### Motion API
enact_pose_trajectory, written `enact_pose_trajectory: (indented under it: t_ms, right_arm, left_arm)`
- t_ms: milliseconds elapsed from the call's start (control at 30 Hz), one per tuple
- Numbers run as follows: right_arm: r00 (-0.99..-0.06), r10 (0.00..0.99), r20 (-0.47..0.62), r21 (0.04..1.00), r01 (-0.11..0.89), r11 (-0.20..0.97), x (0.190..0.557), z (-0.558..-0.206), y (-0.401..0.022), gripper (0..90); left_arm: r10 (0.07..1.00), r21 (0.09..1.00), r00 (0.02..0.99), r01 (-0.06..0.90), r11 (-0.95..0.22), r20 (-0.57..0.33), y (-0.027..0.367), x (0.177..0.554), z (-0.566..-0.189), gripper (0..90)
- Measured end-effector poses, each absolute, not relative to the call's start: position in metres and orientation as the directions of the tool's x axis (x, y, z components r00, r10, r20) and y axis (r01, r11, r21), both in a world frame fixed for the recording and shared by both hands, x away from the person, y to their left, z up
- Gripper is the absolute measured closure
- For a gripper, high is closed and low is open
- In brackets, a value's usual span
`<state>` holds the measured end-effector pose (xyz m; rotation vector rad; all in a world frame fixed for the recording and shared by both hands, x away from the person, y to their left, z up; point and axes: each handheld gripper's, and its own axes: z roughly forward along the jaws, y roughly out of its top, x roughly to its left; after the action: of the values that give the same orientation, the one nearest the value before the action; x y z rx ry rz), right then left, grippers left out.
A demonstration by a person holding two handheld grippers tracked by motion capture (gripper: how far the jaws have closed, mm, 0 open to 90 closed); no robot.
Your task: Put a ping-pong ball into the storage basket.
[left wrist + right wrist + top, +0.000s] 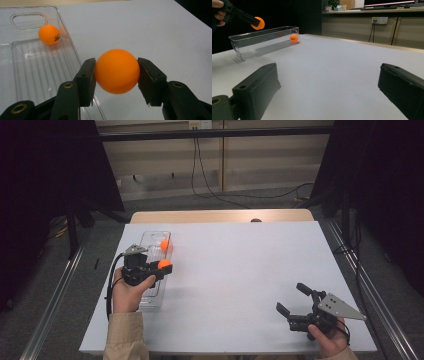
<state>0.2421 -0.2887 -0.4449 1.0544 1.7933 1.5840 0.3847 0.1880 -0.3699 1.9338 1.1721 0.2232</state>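
Left gripper view puts the held ball point(117, 71) at the centre of the frame, pinched between my 2 black pads on its left and right flanks. My left gripper point(161, 268) holds it above the right-hand wall of the clear tray point(75, 56), not yet over the inside. A second orange ball point(49, 34) already rests on the ribbed floor in the upper left of that frame, near the end with the handle cut-out.

High view shows my right gripper point(291, 299) at the lower right of the frame, well apart from the tray, its jaws spread wide with nothing between them.

The risk I see is in the release. The ball sits over the rim, so if I let go here it may strike the wall edge and bounce out onto the table point(240, 270), then roll away, since the sheet is smooth and flat. The grip is also only 2 small contact patches on a round, slick shell; a twist of my wrist could squirt it out.

The table top is a plain pale sheet with a wooden edge at the far side. Beyond it lie grey floor, trailing cables point(210, 190), a panelled wall, and dark drapes at both sides.
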Motion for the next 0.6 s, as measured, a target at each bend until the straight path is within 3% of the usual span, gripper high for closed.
enact_pose_trajectory:
  t_ms: [600]
  right_arm:
    - [-0.561,0.82,0.111,0.977,0.211,0.012,0.2421,-0.4449,-0.2886,2.4]
  left_arm:
    - [0.807,0.737,0.535,0.646,-0.2,-0.249,0.194,0.3847,-0.3696,50.8]
